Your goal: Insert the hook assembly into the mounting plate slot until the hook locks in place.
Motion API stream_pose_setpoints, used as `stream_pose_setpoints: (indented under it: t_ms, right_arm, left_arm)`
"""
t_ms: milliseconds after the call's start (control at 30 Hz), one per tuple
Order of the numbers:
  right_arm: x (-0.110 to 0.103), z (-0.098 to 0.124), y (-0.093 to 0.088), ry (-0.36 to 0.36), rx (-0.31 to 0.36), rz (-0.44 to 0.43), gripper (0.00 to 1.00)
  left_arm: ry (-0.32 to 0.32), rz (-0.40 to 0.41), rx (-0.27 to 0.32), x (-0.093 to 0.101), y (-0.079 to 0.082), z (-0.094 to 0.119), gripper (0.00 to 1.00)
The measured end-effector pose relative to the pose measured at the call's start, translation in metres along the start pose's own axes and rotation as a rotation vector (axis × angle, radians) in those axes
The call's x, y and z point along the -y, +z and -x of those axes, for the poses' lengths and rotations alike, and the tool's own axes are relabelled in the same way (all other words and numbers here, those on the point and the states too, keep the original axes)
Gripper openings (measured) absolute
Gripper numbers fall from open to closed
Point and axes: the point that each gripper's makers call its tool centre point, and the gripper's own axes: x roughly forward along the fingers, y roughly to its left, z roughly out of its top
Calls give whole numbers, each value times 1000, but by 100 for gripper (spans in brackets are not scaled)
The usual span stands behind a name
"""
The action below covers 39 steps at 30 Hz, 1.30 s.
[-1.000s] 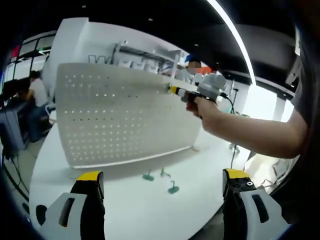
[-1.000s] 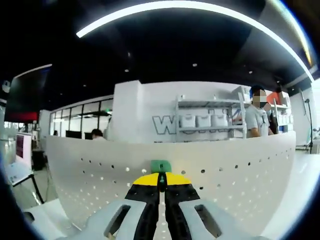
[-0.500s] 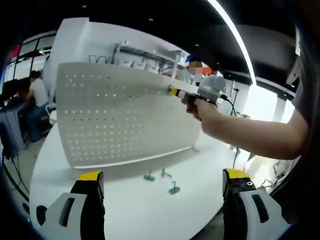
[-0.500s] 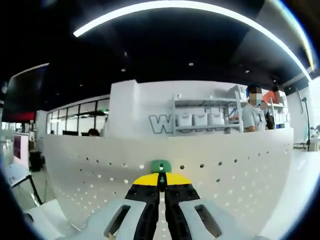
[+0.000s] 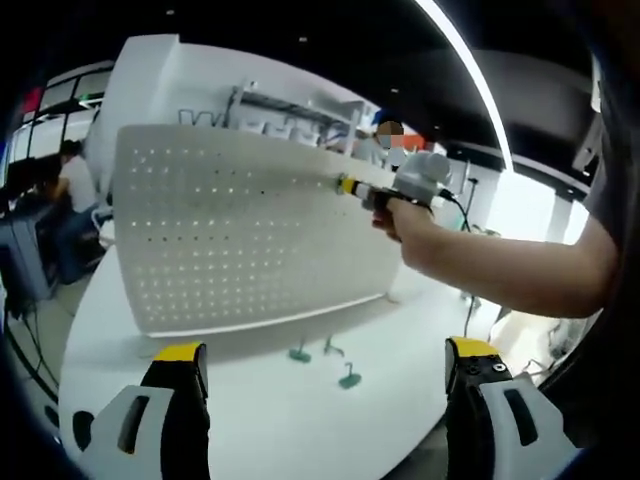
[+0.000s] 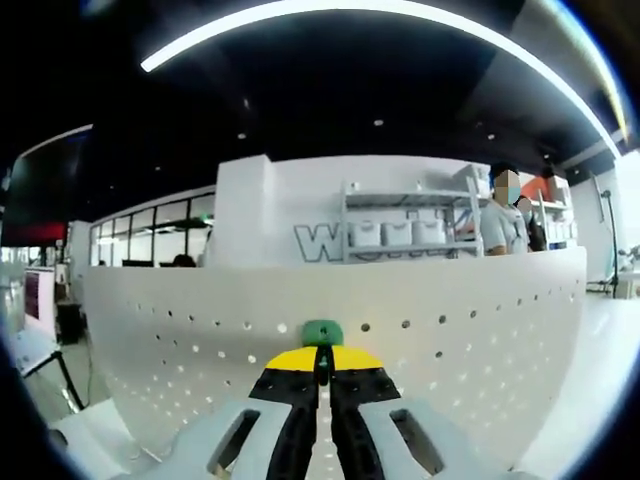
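Right gripper [image 6: 321,352] has its jaws pressed together on a small green hook [image 6: 322,332], which sticks out just past the yellow jaw tips, dead centre between them. The hook sits right at the face of the white perforated mounting plate [image 6: 480,340], in its top row of holes (can't tell whether it's actually seated in a hole or only touching). In the left gripper view the right gripper [image 5: 352,186] shows up at the plate's upper right area, held by a person's hand [image 5: 408,218] with a bare forearm running off to the right; its yellow tips meet the mounting plate [image 5: 230,240] near the top edge, and the hook itself is too small to make out there. The plate stands upright on the white tabletop [image 5: 300,410], curved by the fisheye. Left gripper [image 5: 325,375] hangs low in front of the plate, jaws wide apart, nothing between them, well apart from the plate. Three spare green hooks [image 5: 324,360] lie on the tabletop just in front of the plate's lower edge, between the left jaws in view but further off. People and shelving [image 6: 405,230] behind the plate in the background.
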Motion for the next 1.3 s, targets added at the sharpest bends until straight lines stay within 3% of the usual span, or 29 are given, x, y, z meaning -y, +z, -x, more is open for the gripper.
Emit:
stream_pose_setpoints:
  t_ms: [333, 867, 1300]
  right_arm:
    - [2, 3, 0, 1, -21, -34, 7]
    - [6, 16, 35, 9, 40, -60, 10]
    - [15, 45, 58, 25, 54, -37, 11]
  left_arm:
    - [3, -6, 5, 1, 2, 5, 100]
    - [9, -8, 2, 6, -5, 14, 100]
    - [29, -10, 18, 11, -6, 26, 100]
